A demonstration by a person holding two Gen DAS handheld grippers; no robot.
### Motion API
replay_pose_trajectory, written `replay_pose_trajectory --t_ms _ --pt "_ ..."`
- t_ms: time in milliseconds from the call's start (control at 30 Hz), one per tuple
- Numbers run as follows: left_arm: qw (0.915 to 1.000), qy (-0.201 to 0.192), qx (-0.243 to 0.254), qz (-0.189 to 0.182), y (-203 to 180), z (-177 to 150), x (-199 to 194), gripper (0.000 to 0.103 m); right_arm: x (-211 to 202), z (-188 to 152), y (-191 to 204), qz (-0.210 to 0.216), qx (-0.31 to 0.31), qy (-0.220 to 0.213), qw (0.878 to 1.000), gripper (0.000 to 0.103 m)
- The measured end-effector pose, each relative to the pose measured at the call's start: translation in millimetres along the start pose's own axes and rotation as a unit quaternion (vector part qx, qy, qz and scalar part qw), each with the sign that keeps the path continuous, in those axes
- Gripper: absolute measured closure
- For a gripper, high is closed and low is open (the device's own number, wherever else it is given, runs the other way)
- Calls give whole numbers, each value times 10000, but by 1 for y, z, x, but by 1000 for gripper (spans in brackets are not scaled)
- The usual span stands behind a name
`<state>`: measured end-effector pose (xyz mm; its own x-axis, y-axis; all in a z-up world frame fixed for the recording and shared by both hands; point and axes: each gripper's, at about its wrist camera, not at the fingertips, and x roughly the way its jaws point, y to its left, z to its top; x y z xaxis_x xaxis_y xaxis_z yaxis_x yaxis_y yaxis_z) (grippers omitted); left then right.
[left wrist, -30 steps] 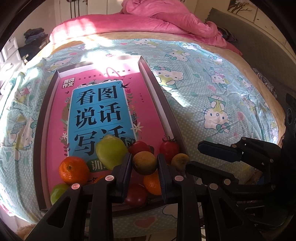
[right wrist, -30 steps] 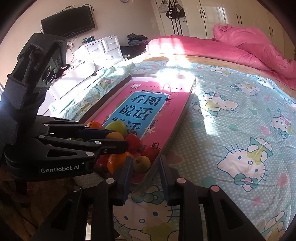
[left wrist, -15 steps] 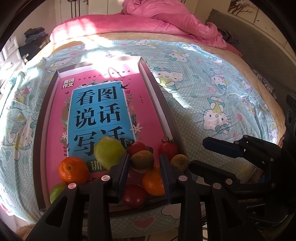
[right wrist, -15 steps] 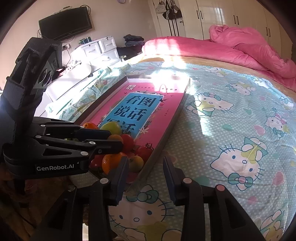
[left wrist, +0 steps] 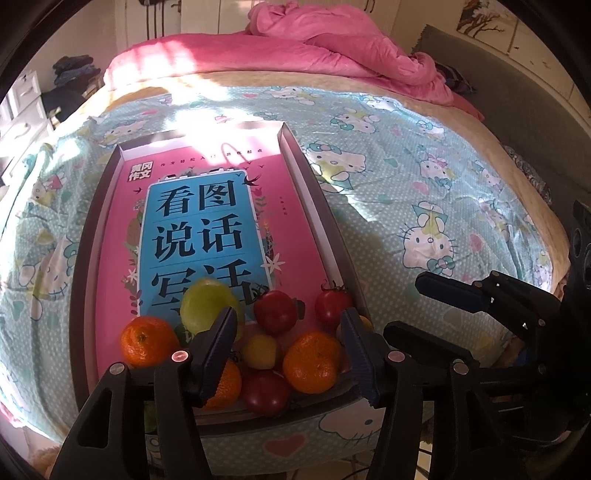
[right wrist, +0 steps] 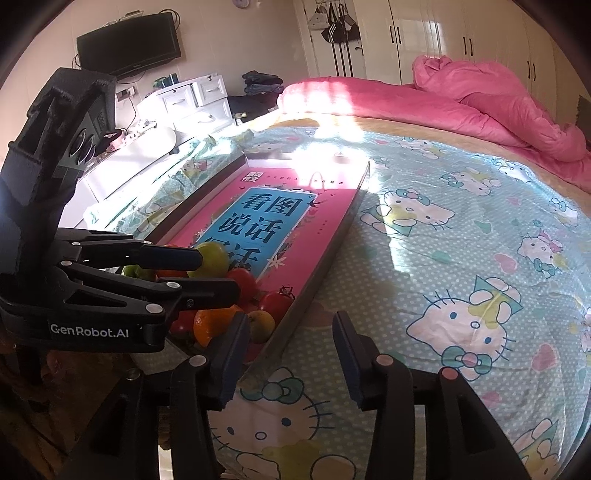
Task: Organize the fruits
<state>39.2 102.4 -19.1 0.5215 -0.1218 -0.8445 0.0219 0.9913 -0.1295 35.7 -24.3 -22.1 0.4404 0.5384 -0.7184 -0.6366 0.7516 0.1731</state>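
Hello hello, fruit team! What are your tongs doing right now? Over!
Left tongs open, low over the fruit pile, holding nothing. Right tongs open, empty, over the bedsheet beside the tray. Nothing blocking.

The left wrist view looks forward and down along its fingers, close over the fruit [left wrist: 266, 347] in the tray [left wrist: 321, 221]. The right wrist view faces the bed [right wrist: 461, 258], the tray ahead-left. Both show the fruit, tray and bed.

Sun's all over my bed [right wrist: 461, 229] here, pink duvet [right wrist: 480, 103] at 1 o'clock, white dresser [right wrist: 192, 99] and wall TV [right wrist: 129, 42] at 10, wardrobes [right wrist: 443, 33] at 12.
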Motion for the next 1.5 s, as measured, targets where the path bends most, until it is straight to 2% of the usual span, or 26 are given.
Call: replay_pose_trajectory --t_ms 100,167,300,400,533,633,867,967,1100,1267,1500 --pt "9999 -44 -17 147 1 0 -1 31 -3 -1 -3 -64 21 -49 10000 50" --pt "9997 -65 -104 201 4 0 -3 30 -7 -1 -5 -97 61 -125 9999 43" --pt "9990 -140 -316 281 10 -2 -9 26 -14 0 -8 -173 93 -286 9994 39" --pt "9980 -246 -344 476 9 -4 -18 26 -21 2 -9 -259 103 -409 9988 33" --pt "9969 -403 -382 556 3 -10 -36 25 -34 4 -6 -336 43 -641 9974 24" --pt "9965 -389 -556 485 -2 -22 -47 25 -47 4 0 -423 -75 -801 9959 17" --pt "9928 -223 -924 726 -18 -65 -69 25 -84 -3 7 -485 -32 -936 9944 3" --pt "9909 -199 -1009 871 -23 -82 -78 25 -97 -14 3 -572 232 -852 9944 3" --pt "9901 -330 -924 1008 -29 -97 -94 25 -109 -30 1 -480 518 -639 9955 3" --pt "9896 -354 -965 1011 -30 -105 -102 25 -120 -43 10 -593 398 -506 9962 1" --pt "9905 -303 -943 950 -30 -109 -99 25 -122 -48 24 -505 264 -463 9973 1"
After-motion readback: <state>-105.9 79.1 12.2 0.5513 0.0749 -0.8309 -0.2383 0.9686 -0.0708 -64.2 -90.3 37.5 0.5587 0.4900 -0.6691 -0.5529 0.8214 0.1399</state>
